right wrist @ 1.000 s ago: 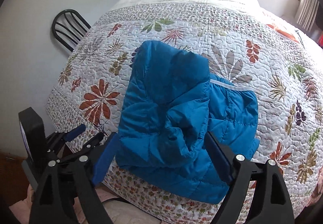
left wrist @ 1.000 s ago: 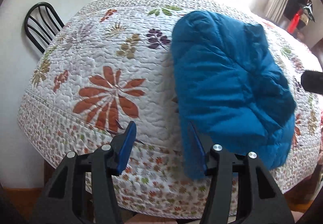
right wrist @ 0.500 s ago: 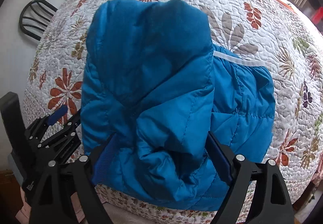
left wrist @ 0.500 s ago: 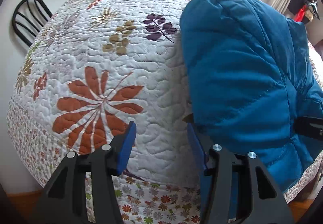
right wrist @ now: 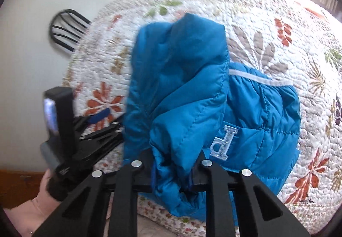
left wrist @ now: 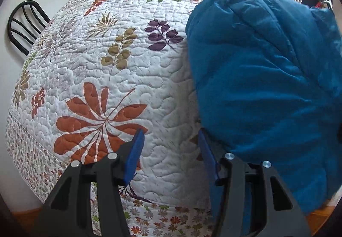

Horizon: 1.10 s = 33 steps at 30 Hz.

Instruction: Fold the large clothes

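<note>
The blue jacket lay bunched at the near edge of the bed, its length running away from the person. The right tool had just been closing and now pinched its near hem. The left tool stood half open and empty over bare quilt, the jacket just to its right.

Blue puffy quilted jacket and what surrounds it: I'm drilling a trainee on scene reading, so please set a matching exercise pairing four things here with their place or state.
Things:
1. blue puffy quilted jacket
2. left hand-held gripper
3. right hand-held gripper
4. black metal chair

Place or state:
A. jaws apart over bare floral quilt
B. between the wall and the bed's far-left edge
C. jaws just closed, pinching blue fabric
D. bunched near the bed's near edge

Pairs: 1-D, 2-A, 3-C, 4-B
</note>
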Motion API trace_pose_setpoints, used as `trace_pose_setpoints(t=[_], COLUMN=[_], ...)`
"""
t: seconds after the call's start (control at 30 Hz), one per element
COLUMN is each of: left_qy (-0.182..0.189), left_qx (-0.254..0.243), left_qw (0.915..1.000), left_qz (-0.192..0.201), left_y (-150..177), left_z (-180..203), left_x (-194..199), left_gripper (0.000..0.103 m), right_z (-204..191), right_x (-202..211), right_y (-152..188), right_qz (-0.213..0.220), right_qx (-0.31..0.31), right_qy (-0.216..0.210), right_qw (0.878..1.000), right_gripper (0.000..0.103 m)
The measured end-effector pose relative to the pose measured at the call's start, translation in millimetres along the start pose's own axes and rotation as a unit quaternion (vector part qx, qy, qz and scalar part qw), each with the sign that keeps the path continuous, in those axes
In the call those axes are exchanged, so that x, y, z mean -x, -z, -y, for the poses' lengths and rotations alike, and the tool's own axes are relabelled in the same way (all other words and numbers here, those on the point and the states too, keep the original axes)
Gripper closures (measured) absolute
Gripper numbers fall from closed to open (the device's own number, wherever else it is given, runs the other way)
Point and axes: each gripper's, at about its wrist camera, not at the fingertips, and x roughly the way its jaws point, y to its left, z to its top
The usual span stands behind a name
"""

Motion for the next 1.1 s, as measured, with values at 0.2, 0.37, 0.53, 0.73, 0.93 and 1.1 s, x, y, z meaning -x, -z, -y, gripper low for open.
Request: trace_pose_setpoints(t=[0.2, 0.37, 0.53, 0.73, 0.93, 1.1], left_qy=[0.009, 0.031, 0.026, 0.024, 0.03, 0.044], left_qx=[-0.024, -0.066, -0.114, -0.115, -0.105, -0.099], left_qw=[0.9985, 0.995, 0.9916, 0.9922, 0.9934, 0.9933], left_qz=[0.049, 0.068, 0.054, 0.041, 0.038, 0.039], left_y=[-3.9, -0.3, 14.6, 19.8, 23.7, 17.8], left_z=[31.4, 73.8, 116.8, 126.3, 128.6, 121.8], left_x=[40.6, 57.8, 43.8, 27.1, 19.0, 24.5], left_gripper=[0.051, 0.05, 0.051, 0.051, 0.051, 0.051], right_z=[2.6, 46.0, 106.7, 153.5, 165.7, 161.9], right_x=[71.2, 81.6, 48.0, -2.3, -31.5, -9.0], right_y=[32.2, 58.5, 88.3, 105.4, 108.7, 106.2], right_qz=[0.069, 0.077, 0.039, 0.031, 0.027, 0.027], right_qx=[0.02, -0.04, -0.119, -0.161, -0.169, -0.151], right_qy=[0.024, 0.05, 0.031, -0.026, -0.048, -0.05], right_qw=[0.997, 0.995, 0.992, 0.986, 0.984, 0.987], right_gripper=[0.084, 0.084, 0.084, 0.079, 0.075, 0.068])
